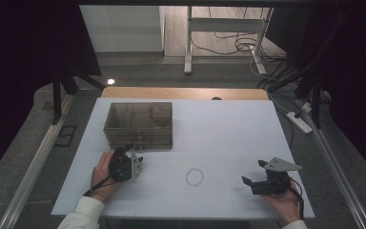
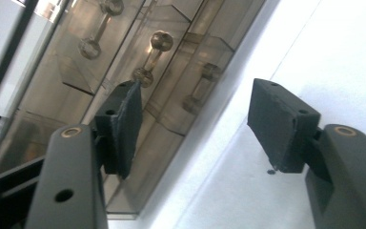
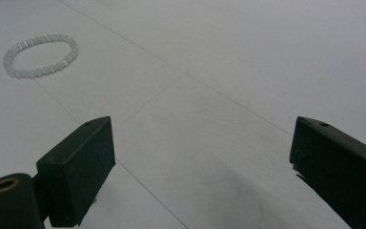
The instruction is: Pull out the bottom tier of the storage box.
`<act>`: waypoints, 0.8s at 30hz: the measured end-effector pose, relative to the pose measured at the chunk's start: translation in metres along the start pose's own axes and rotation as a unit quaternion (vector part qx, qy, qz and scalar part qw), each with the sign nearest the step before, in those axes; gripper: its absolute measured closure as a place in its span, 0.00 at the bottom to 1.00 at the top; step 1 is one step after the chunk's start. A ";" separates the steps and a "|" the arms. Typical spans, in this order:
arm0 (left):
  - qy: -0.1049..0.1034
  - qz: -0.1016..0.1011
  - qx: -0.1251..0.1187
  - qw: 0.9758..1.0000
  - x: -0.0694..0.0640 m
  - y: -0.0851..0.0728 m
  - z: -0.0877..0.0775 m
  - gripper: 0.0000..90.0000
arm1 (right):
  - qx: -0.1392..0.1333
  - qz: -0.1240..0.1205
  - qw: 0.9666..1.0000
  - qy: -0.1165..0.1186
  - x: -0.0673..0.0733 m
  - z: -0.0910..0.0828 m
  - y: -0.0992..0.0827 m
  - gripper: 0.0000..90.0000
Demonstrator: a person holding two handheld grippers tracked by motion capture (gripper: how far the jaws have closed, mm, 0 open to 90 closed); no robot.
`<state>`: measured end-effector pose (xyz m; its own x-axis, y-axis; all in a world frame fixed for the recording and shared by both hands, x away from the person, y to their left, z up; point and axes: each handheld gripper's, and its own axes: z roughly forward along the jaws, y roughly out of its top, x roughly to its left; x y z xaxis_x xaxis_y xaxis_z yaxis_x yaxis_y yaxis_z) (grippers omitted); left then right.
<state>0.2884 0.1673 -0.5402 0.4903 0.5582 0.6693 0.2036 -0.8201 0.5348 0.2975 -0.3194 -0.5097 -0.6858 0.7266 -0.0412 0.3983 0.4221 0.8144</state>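
A smoky clear box with small drawers stands on the white table, left of the middle. My left gripper is just in front of its lower front edge, pointing at it. In the left gripper view the jaws of that gripper stand apart with nothing between the pads, and the box's drawer knobs show just beyond them. A pale bead bracelet lies flat near the table's front middle. My right gripper rests open to its right, and the bracelet lies ahead of it, apart.
The white surface has faint seams running across it. Beyond its far edge is a wooden strip, then floor with a desk frame and cables. Dark curtains flank both sides. A power strip lies off the right edge.
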 end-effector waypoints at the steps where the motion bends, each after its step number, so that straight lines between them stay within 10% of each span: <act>1: -0.008 -0.006 0.000 1.000 0.001 0.000 -0.001 0.41 | 0.000 0.000 1.000 0.000 0.000 0.000 0.000 0.09; 11: -0.087 -0.097 -0.004 0.991 0.016 0.000 -0.014 0.35 | -0.004 -0.002 1.000 0.003 0.001 0.000 0.001 0.09; 24: -0.155 -0.195 -0.006 0.968 0.028 -0.010 -0.030 0.27 | -0.009 -0.007 1.000 0.008 0.005 0.004 0.005 0.09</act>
<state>0.2751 0.1951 -0.5111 0.6098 0.7588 0.2289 0.4162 -0.5523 0.7223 0.2988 -0.3112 -0.5084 -0.7011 0.7117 -0.0433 0.3780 0.4224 0.8238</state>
